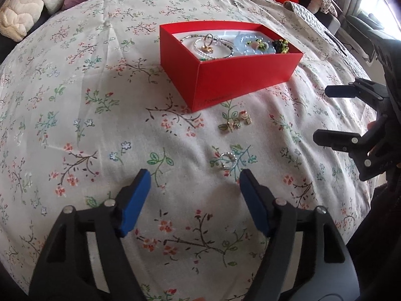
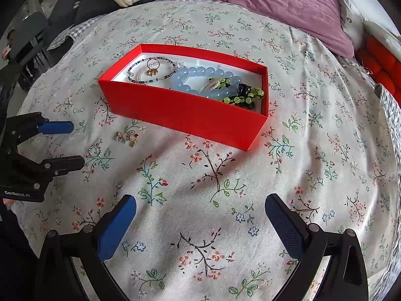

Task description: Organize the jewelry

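I've got both tools hovering over a bed covered in a pale cotton sheet [image 1: 100,125] printed with small flowers and twigs, a bit wrinkled. My left gripper [image 1: 195,200] has its blue-padded fingers spread wide, nothing between them; the right gripper [image 2: 200,223] is spread wide too, also empty, rubbery textured blue pads on black plastic arms. A red cardboard box [image 2: 190,115], rectangular, open top, white inside, sits on the sheet ahead of both. In it I see a chunky pale-blue bead bracelet [image 2: 193,75] with smooth round glassy beads, a thin string of tiny mixed beads [image 2: 153,71] curled at one end, a gold ring [image 2: 152,65] standing on top of that string, and glossy green and black beads [image 2: 246,95] at the other end. Outside the box, on the sheet near its corner, a little cluster of small gold earrings or charms [image 1: 234,123], can't tell which. Closer to my left gripper lies a small silver beaded ring [image 1: 226,160], just ahead of the right-hand fingertip, not touching. Crumpled purple quilt [image 2: 263,5] and a cream fleecy blanket [image 1: 22,12] at the far edge.
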